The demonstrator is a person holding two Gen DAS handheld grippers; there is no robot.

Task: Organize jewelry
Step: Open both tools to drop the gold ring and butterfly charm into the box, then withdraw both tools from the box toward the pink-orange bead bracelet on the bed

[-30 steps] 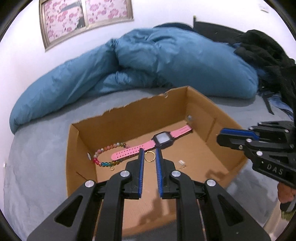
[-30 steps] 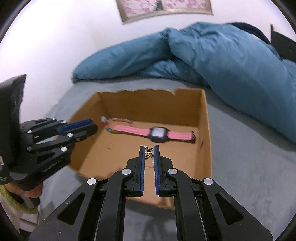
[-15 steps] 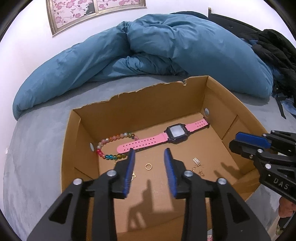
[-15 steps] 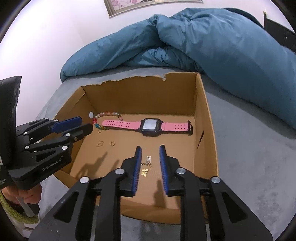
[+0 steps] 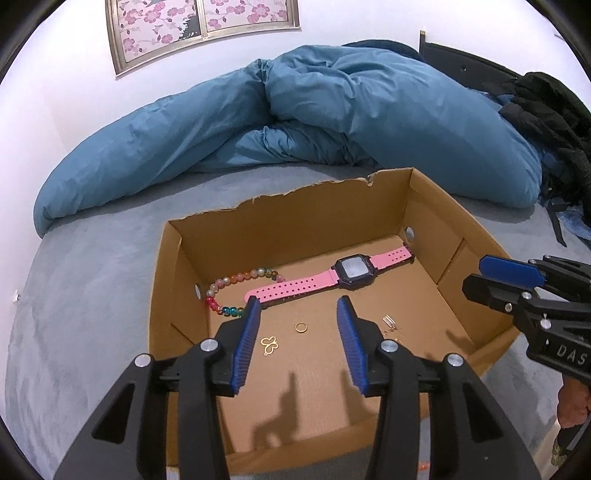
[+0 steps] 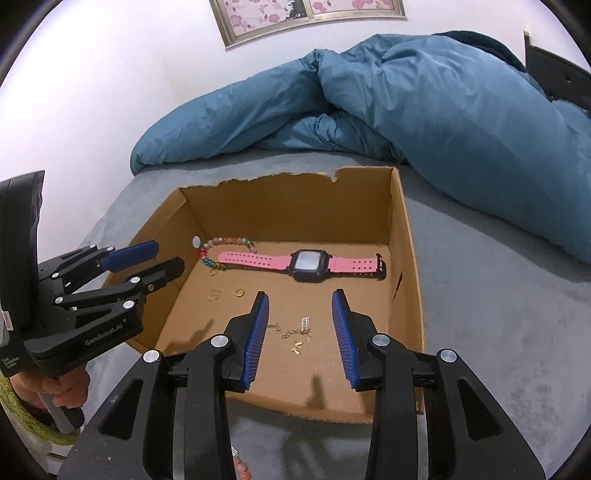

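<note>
My cardboard box (image 5: 436, 206) holds a pink watch (image 5: 328, 275), bead bracelet (image 5: 229, 291) and gold ring (image 5: 301, 327) — all loose. Both my tongs — left (image 5: 297, 328), right (image 6: 300, 317) — gape wide, empty.

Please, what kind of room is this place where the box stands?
Most likely a bedroom: the cardboard box sits on a grey bed surface, a rumpled blue duvet lies behind it, and a framed flower picture hangs on the wall.
</note>
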